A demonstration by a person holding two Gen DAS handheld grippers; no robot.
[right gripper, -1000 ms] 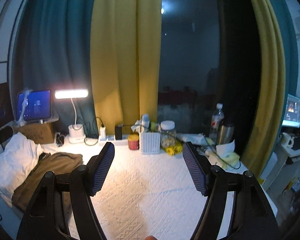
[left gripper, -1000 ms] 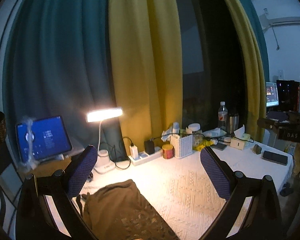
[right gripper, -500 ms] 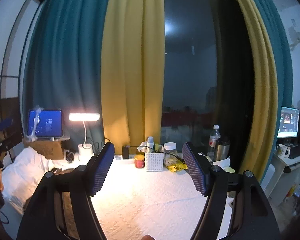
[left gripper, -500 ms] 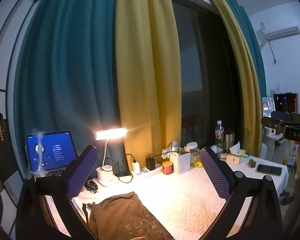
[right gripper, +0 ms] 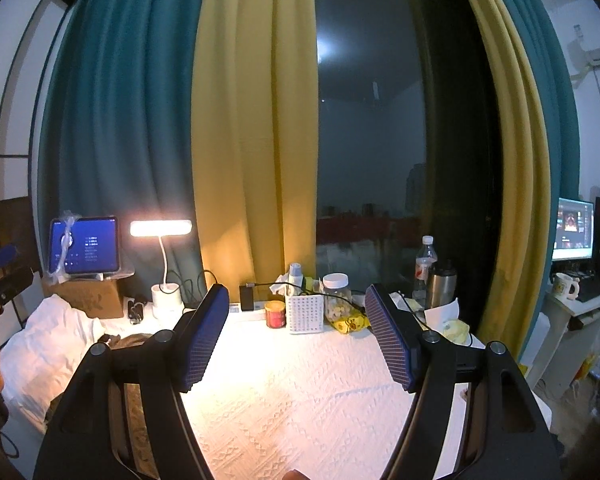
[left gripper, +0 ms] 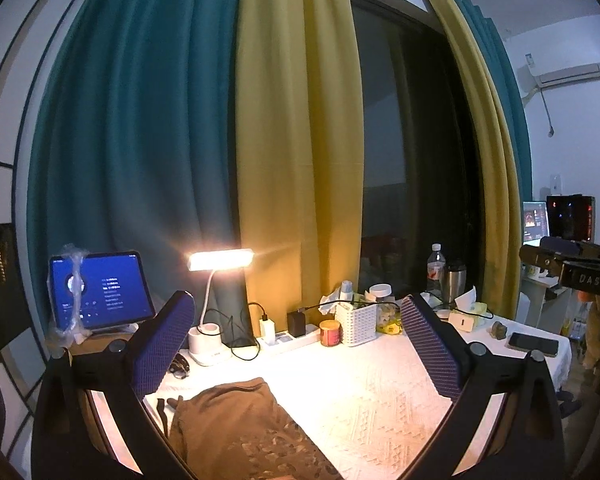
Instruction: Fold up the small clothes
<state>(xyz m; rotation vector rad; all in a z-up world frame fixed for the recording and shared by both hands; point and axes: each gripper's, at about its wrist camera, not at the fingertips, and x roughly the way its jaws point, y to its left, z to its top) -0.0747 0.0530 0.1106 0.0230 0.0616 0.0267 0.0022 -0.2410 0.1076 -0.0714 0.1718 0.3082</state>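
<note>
A brown garment with a dark drawstring (left gripper: 236, 424) lies flat on the white textured tablecloth (left gripper: 364, 384), low in the left wrist view. My left gripper (left gripper: 296, 344) hovers above and beyond it, open, nothing between its blue pads. In the right wrist view the same brown garment (right gripper: 134, 340) shows only as a strip behind the left finger. My right gripper (right gripper: 296, 336) is open and empty over the bare tablecloth (right gripper: 300, 392). A white bundle of cloth (right gripper: 46, 344) lies at the far left.
Along the table's back stand a lit desk lamp (left gripper: 220, 260), a power strip (left gripper: 288, 338), a red tin (left gripper: 330, 332), a white basket (left gripper: 356, 322), a jar, bottles and tissues. A tablet (left gripper: 100, 292) sits on a box at left. A phone (left gripper: 534, 344) lies at right.
Both grippers have tilted upward, so the table and garment sit lower in view and more curtain shows. Both stay open and empty.
</note>
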